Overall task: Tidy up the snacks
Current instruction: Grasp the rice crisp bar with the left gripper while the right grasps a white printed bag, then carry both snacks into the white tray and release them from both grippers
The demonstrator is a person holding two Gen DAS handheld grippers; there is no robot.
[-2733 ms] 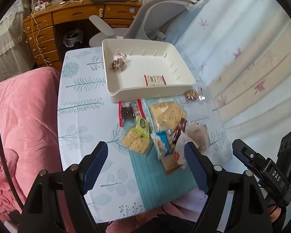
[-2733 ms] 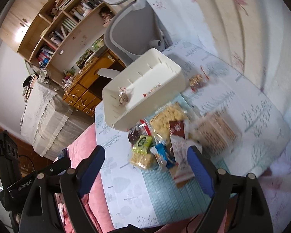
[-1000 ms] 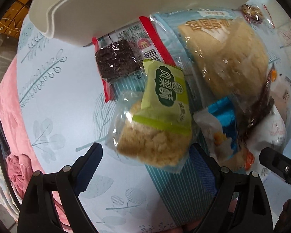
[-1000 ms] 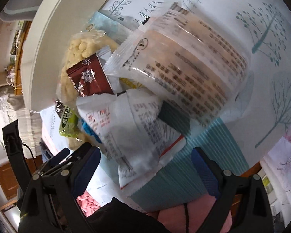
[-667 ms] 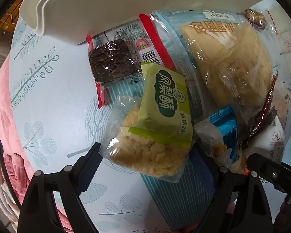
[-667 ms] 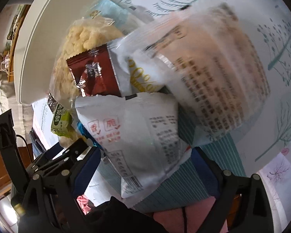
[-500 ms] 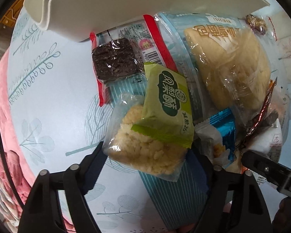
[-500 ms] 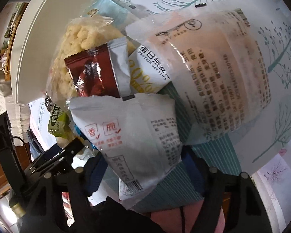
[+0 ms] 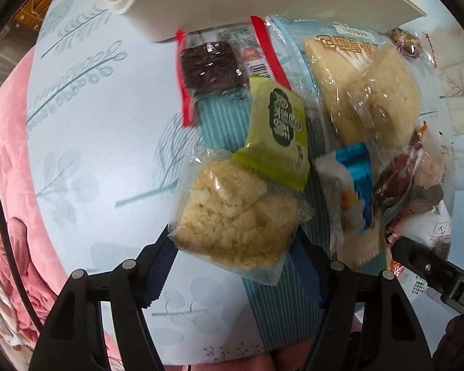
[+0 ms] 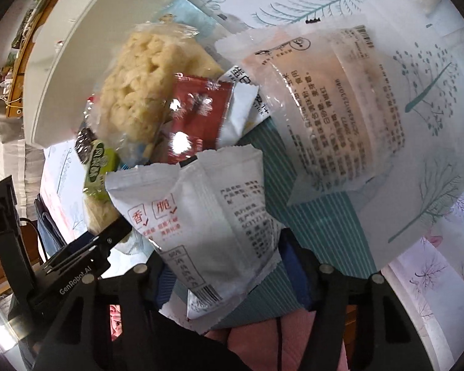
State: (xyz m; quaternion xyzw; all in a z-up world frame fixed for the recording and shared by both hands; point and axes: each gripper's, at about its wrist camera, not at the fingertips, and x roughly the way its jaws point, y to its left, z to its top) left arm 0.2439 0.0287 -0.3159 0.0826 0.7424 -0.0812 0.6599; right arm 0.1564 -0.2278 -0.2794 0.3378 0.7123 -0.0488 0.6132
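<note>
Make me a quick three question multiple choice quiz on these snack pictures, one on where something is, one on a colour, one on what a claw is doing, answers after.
1. Where does the green packet lie?
A. Inside the white tray
B. Overlapping the far end of the clear crumbly-cake pack
C. On the pink cloth

2. What colour are the side strips of the dark brownie's wrapper?
A. Red
B. Yellow
C. Purple

3. What is the right claw doing?
A. Hanging open over a bare cloth
B. Closed on the white packet
C. Gripping the tray

Answers: 1 B, its edge covers the crumbly-cake pack. 2 A, red strips flank it. 3 B, both fingers press the packet's sides.
</note>
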